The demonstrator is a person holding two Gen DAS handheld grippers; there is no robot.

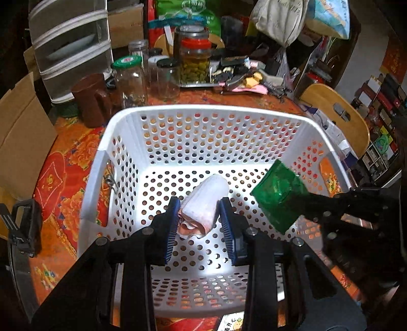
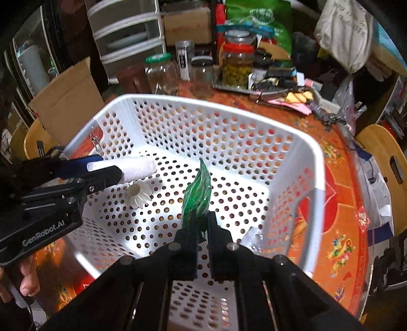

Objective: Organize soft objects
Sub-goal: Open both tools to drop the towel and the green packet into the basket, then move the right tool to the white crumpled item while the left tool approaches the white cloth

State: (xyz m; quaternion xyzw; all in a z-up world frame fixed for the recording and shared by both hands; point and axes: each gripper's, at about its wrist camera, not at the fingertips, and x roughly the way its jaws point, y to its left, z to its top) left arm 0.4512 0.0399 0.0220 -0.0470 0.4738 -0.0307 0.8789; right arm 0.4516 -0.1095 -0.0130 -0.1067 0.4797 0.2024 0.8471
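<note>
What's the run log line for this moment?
left gripper: shut on rolled towel | right gripper: shut on green packet | both over white basket

Cluttered dining corner, dim room, light falling brightest at table centre.

A round table [image 1: 76, 163] wearing an orange-red floral cloth is filling most of both views. Glass jars [image 1: 129, 79] are standing along its far side, one holding green pickles [image 1: 194, 68]. A grey plastic drawer unit [image 1: 71, 48] is sitting at far left, with flattened cardboard [image 1: 23, 142] leaning beside it. Wooden chairs [image 1: 335, 114] are standing at the table's right edge. Shelves of boxes [image 1: 381, 94] are lining the dark far right; bags [image 1: 279, 20] are piling up behind.
</note>
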